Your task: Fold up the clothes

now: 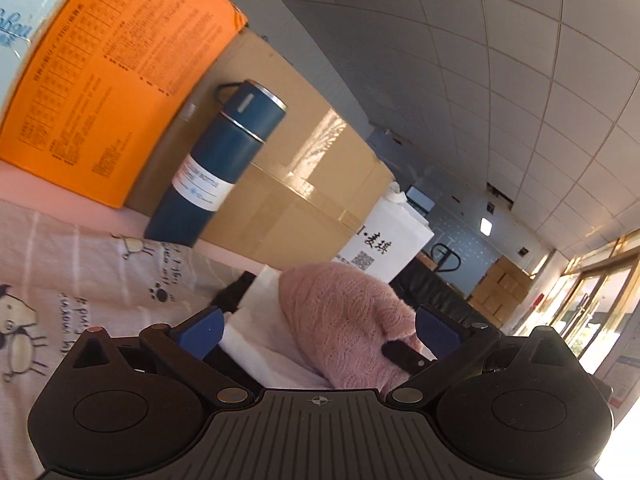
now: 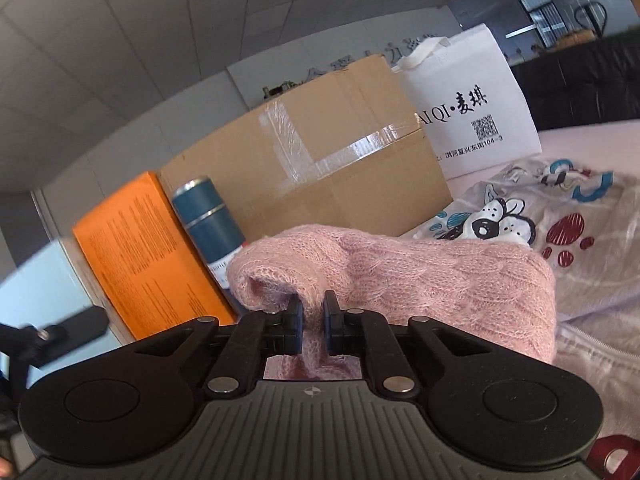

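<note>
Right gripper (image 2: 312,320) clamped on a fold of the pink knit sweater (image 2: 420,276), lifted in front of the cardboard box (image 2: 320,160). Left gripper (image 1: 320,330) spread wide, sweater between its fingers. Blue flask (image 2: 210,220) left of the box.

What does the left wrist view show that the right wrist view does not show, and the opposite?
Only the left wrist view shows the open left gripper, a white garment under the pink sweater, and glass doors. Only the right wrist view shows the right gripper shut on the pink sweater and the printed garment with red paw marks. Both show the blue flask, orange box, cardboard box and white bag.
</note>
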